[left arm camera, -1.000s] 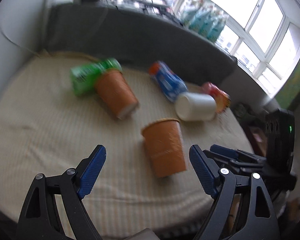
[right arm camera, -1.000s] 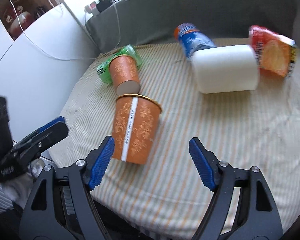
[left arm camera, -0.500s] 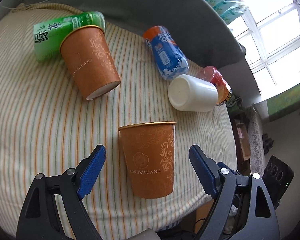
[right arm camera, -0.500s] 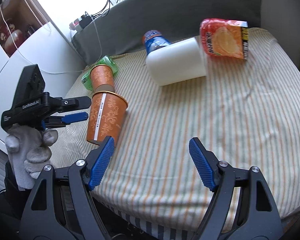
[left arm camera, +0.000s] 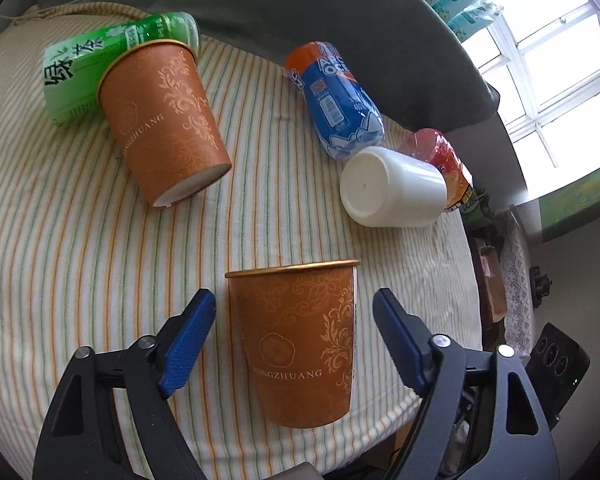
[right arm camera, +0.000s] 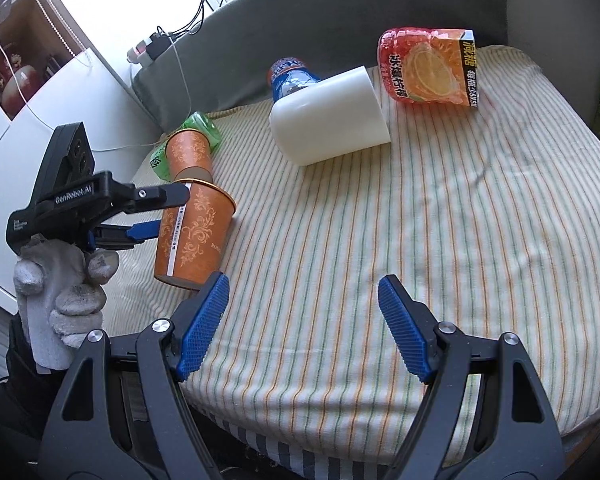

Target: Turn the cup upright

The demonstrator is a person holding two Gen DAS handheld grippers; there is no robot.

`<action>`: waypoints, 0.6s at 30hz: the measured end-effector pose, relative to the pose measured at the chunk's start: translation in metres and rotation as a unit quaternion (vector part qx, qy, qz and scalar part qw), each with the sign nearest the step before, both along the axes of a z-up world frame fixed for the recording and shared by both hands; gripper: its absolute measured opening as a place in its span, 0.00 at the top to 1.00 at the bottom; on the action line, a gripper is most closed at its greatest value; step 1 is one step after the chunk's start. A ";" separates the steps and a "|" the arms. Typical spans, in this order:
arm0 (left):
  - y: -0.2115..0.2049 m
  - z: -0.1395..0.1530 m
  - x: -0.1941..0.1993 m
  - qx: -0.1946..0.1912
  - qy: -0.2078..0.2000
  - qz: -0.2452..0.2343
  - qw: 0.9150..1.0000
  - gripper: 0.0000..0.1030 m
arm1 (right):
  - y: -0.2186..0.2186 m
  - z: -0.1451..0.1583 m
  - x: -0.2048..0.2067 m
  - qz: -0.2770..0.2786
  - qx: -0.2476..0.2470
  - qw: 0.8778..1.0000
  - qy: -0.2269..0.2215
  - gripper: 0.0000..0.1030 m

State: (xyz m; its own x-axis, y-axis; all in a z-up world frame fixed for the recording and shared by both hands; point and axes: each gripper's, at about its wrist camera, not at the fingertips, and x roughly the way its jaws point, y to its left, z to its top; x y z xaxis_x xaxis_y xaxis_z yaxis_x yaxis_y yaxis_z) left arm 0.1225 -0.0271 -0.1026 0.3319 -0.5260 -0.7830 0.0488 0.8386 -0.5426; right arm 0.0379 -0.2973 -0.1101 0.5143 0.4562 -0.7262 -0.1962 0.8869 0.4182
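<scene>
An orange paper cup [left arm camera: 300, 340] lies on its side near the table's edge, rim pointing away from my left gripper [left arm camera: 294, 320]. That gripper is open and its blue pads straddle the cup without touching it. The cup also shows in the right wrist view [right arm camera: 192, 240], with the left gripper [right arm camera: 148, 216] around it. A second orange cup [left arm camera: 164, 120] lies on its side against a green bottle [left arm camera: 100, 64]. A white cup [left arm camera: 392, 188] lies on its side further right. My right gripper [right arm camera: 300, 320] is open and empty above the cloth.
The striped tablecloth [right arm camera: 420, 220] covers a round table with a grey sofa back [right arm camera: 340, 8] behind it. A blue bottle [left arm camera: 336, 100] and an orange-red bottle [right arm camera: 428, 68] lie beside the white cup. The table edge drops off just below both grippers.
My left gripper has moved in closer, so the near orange cup now sits between its open pads. My right gripper has drawn back and swung right, away from that cup.
</scene>
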 end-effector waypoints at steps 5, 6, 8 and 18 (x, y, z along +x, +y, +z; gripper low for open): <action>0.003 -0.006 0.001 -0.006 0.008 0.003 1.000 0.37 | -0.001 -0.001 -0.001 -0.008 -0.009 1.000 -0.004 0.23; 0.003 -0.005 0.000 -0.005 0.006 0.002 1.000 0.36 | -0.001 -0.001 -0.001 -0.008 -0.010 1.000 -0.005 0.23; 0.000 -0.002 -0.001 0.000 0.000 0.001 1.000 0.36 | 0.000 0.000 -0.002 -0.006 -0.011 1.000 -0.005 0.23; -0.013 0.026 -0.013 0.059 -0.092 0.002 0.994 0.37 | 0.005 0.002 -0.005 -0.004 -0.018 1.000 -0.012 0.23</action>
State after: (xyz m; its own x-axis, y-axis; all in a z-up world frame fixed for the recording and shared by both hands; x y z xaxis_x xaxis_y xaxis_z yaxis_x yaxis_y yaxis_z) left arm 0.1091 -0.0397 -0.0769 0.4761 -0.4329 -0.7655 0.1350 0.8961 -0.4229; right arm 0.0334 -0.2927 -0.1083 0.5352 0.4253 -0.7298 -0.1976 0.9031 0.3814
